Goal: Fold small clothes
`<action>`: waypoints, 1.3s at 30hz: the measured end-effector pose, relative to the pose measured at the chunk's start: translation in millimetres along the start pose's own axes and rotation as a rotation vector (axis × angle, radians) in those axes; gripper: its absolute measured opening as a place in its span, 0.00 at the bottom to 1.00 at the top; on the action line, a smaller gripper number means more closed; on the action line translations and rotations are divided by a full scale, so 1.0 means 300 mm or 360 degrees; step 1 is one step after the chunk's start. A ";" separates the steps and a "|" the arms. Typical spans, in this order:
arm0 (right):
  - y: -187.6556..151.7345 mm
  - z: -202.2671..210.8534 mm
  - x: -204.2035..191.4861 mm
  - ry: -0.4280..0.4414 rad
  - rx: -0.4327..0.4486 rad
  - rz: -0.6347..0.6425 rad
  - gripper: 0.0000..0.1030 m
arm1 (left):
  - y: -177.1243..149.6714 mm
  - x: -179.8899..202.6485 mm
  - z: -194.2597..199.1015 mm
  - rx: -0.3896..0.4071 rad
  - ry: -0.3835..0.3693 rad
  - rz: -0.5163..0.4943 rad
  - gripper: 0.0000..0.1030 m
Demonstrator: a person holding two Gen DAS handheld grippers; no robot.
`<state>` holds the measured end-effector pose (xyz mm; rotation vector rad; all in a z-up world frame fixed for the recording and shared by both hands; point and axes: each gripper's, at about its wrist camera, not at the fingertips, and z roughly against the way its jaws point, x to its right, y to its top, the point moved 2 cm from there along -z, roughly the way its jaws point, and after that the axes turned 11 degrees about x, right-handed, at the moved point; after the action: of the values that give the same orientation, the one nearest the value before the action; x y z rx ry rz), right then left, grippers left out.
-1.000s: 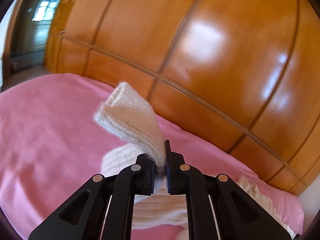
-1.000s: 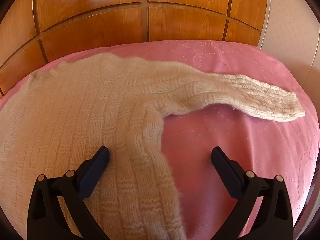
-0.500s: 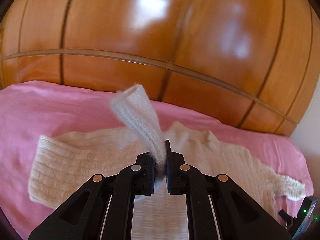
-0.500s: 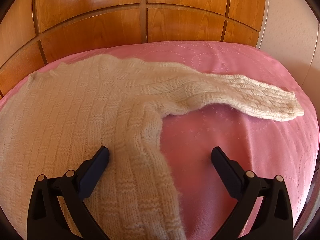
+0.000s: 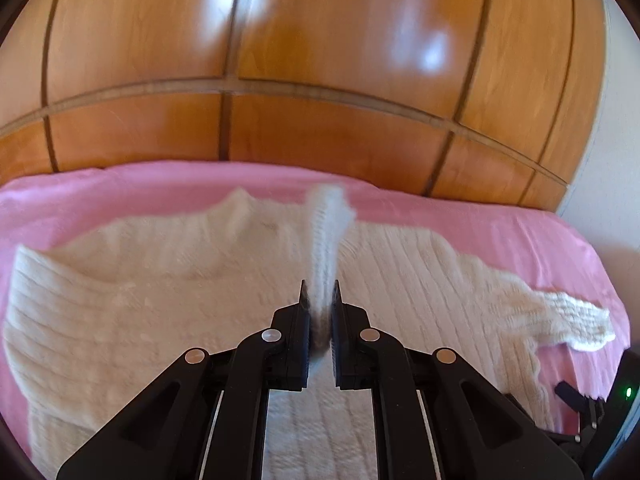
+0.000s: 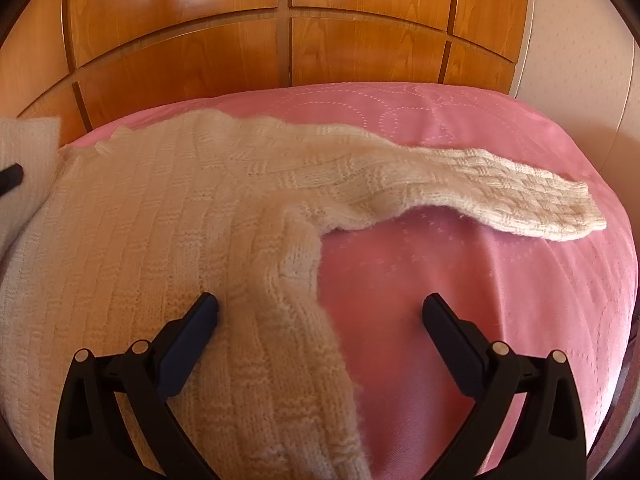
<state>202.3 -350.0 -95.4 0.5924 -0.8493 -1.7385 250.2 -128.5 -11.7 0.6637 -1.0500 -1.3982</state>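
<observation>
A small cream knitted sweater (image 5: 168,300) (image 6: 140,216) lies flat on a pink bed cover (image 5: 500,232) (image 6: 460,288). My left gripper (image 5: 319,292) is shut on the cuff of the left sleeve (image 5: 326,232) and holds it raised over the sweater's chest. That lifted sleeve (image 6: 24,148) shows at the far left edge of the right wrist view. The other sleeve (image 6: 500,196) (image 5: 568,320) lies stretched out to the right. My right gripper (image 6: 320,308) hovers open over the sweater's right side seam, one finger above knit, the other above pink cover.
A glossy wooden panelled headboard (image 5: 320,80) (image 6: 280,32) rises right behind the bed. A pale wall (image 6: 576,40) stands at the right. The right gripper's body (image 5: 616,412) with a green light shows at the lower right of the left wrist view.
My left gripper has carried the sleeve cuff from the left side in over the sweater's body and rolled level. The right gripper has not moved; the lifted sleeve has entered its view.
</observation>
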 end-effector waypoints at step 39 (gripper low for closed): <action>0.198 -0.125 -0.453 0.0878 -0.0198 -0.0111 0.14 | -0.269 -0.645 0.417 0.0124 0.0447 0.0824 0.93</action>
<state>308.1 -241.4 -74.7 0.9662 -0.3343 -1.5589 128.8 76.1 -66.4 0.5719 -0.9660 -0.7951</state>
